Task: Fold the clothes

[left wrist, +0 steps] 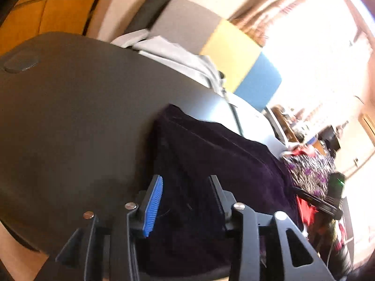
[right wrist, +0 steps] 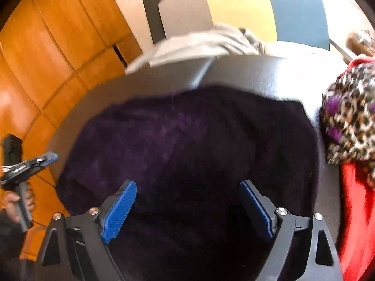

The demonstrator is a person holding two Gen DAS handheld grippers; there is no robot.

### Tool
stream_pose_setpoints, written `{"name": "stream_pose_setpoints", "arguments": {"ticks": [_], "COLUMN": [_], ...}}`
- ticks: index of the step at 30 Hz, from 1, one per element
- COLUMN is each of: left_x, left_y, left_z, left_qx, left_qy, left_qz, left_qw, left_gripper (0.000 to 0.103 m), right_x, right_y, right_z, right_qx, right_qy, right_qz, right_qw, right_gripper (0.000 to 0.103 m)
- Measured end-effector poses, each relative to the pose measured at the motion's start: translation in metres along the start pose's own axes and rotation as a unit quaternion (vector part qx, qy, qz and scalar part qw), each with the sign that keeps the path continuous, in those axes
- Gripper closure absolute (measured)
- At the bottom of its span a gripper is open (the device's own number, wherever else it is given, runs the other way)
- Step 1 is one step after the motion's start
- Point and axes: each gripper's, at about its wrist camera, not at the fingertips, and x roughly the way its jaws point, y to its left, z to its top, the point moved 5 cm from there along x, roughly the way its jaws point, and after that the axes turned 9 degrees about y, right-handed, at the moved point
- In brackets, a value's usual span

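Dark purple garment (right wrist: 192, 140) lies on the dark round bench (left wrist: 70, 107), bunched into a rough folded heap toward the bench's near edge.

Left gripper (left wrist: 185, 201): jaws apart, released, positioned over the near end of the purple garment; fabric shows between the two fingers, but no pinch is visible. Its blue pad (left wrist: 153, 206) is clear of the cloth on the bench side.

Right gripper (right wrist: 187, 208): jaws spread wide, released, hovering above the garment's middle. Both blue pads (right wrist: 119, 210) are visible, with nothing clamped between them.

In the right wrist view the left gripper appears at the far left, off the bench edge, held in a hand (right wrist: 21, 201).

Other items: a leopard-print garment with purple spots (right wrist: 349, 117) and a red cloth (right wrist: 356, 210) lie beside the purple one at the bench's right side. A grey garment (right wrist: 206, 42) sits at the far edge. Behind it stands a grey, yellow and blue panel (right wrist: 241, 7). Orange wooden floor (right wrist: 46, 46) is on the left. Frames show motion blur.
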Motion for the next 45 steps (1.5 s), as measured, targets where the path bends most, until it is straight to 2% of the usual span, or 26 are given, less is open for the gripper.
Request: {"name": "stream_pose_setpoints", "arguments": {"ticks": [1,3,8,15,19,23,25,27,28,30,32,39,42,45], "left_x": [0.004,0.018,0.055,0.084,0.093,0.094,0.097,0.102,0.103,0.106,0.104,0.096,0.092,0.082], "left_y": [0.006,0.018,0.037,0.023,0.012,0.007,0.003,-0.006,-0.009,-0.017,-0.015,-0.004,0.000,0.001], "left_z": [0.007,0.021,0.042,0.041,0.038,0.038,0.038,0.031,0.029,0.028,0.028,0.037,0.044,0.053], "left_qx": [-0.004,-0.016,-0.050,-0.014,0.001,0.010,0.012,0.014,0.021,0.033,0.017,-0.039,-0.052,-0.054], "left_qy": [0.005,0.016,0.056,0.082,0.098,0.108,0.117,0.146,0.149,0.153,0.146,0.119,0.114,0.102], "left_qz": [0.004,0.007,-0.038,-0.070,-0.101,-0.104,-0.112,-0.136,-0.135,-0.128,-0.132,-0.146,-0.139,-0.128], "left_qw": [1.0000,0.9997,0.9965,0.9941,0.9901,0.9886,0.9867,0.9797,0.9794,0.9793,0.9803,0.9813,0.9823,0.9851], "left_gripper": [0.060,0.058,0.054,0.053,0.051,0.051,0.053,0.060,0.061,0.074,0.082,0.086,0.087,0.087], "right_x": [-0.005,0.000,0.017,0.025,0.025,0.026,0.026,0.026,0.026,0.026,0.025,0.025,0.023,0.016], "right_y": [-0.001,-0.010,-0.036,-0.050,-0.049,-0.048,-0.048,-0.049,-0.049,-0.050,-0.051,-0.052,-0.048,-0.038], "right_z": [0.005,0.006,0.008,0.001,-0.001,-0.001,-0.001,-0.001,-0.001,-0.001,-0.001,-0.001,0.003,0.007], "right_qx": [-0.001,0.007,0.033,0.024,0.021,0.018,0.018,0.018,0.019,0.021,0.023,0.031,0.028,-0.003], "right_qy": [-0.008,-0.006,0.003,-0.033,-0.042,-0.044,-0.045,-0.046,-0.046,-0.048,-0.049,-0.054,-0.031,0.006], "right_qz": [0.002,-0.002,-0.013,0.004,0.003,-0.001,-0.001,-0.002,-0.001,0.000,0.002,0.015,0.021,0.033], "right_qw": [1.000,1.000,0.999,0.999,0.999,0.999,0.999,0.999,0.999,0.999,0.999,0.998,0.999,0.999], "right_gripper": [0.004,0.001,0.001,0.000,0.000,0.000,0.000,0.000,0.000,0.000,0.000,0.000,0.000,0.000]}}
